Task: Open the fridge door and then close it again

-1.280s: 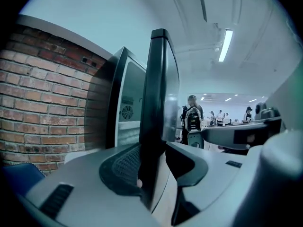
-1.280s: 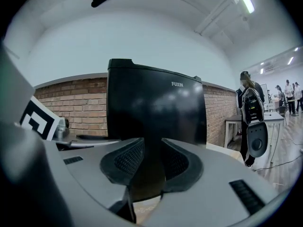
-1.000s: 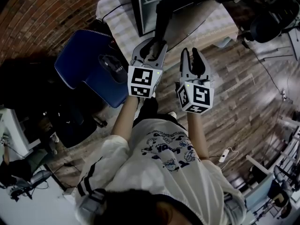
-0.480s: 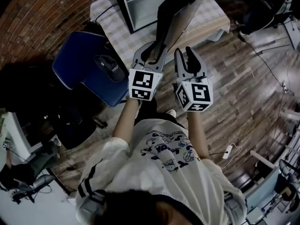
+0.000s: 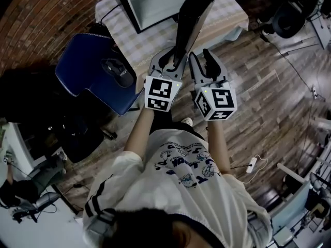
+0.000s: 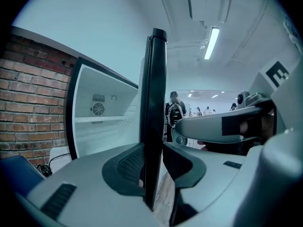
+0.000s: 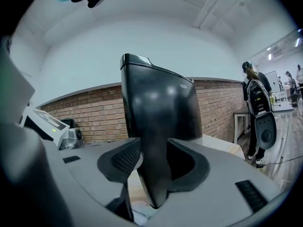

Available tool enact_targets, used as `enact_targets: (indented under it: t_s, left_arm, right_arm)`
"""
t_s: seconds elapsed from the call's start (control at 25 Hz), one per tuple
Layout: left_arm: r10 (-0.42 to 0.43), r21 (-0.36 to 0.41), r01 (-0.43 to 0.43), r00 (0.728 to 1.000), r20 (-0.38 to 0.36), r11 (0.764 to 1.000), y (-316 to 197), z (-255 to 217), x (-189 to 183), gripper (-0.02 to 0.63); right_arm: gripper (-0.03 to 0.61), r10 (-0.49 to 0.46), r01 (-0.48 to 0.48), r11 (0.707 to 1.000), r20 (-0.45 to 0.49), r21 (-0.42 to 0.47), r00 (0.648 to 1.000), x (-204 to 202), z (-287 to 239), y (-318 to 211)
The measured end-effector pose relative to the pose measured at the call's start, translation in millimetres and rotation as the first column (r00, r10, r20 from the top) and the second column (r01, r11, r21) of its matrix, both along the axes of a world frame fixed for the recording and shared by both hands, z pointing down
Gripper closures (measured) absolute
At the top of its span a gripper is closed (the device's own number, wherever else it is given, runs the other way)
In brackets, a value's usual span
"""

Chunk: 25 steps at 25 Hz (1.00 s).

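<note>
Brick wall (image 5: 36, 19), wood floor (image 5: 269, 97), blue chair (image 5: 83, 68).

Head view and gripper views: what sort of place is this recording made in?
Probably a lab or open office, not a home: a small fridge on a cloth-covered table by a brick wall, a blue chair, a strip light, and people standing in the hall behind.

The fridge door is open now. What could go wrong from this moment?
The left gripper has its jaws closing on the thin edge of the fridge door; it may slip if swung now. The right gripper sits close beside the door, so they might knock together.
</note>
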<state>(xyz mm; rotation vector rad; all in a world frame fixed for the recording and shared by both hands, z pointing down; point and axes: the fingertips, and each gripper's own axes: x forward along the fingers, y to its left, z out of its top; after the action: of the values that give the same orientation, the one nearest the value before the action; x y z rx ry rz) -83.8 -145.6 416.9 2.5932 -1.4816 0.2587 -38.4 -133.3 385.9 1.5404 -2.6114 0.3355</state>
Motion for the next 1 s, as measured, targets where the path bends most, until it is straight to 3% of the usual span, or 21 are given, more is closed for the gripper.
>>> enact_targets:
  t_s: [1.0]
  left_arm:
    - [0.112, 0.032, -0.113, 0.993, 0.040, 0.993, 33, -5, 115, 0.527]
  right_arm:
    - [0.407, -0.042, 0.042, 0.999, -0.023, 0.021, 0.999, 76, -8, 25]
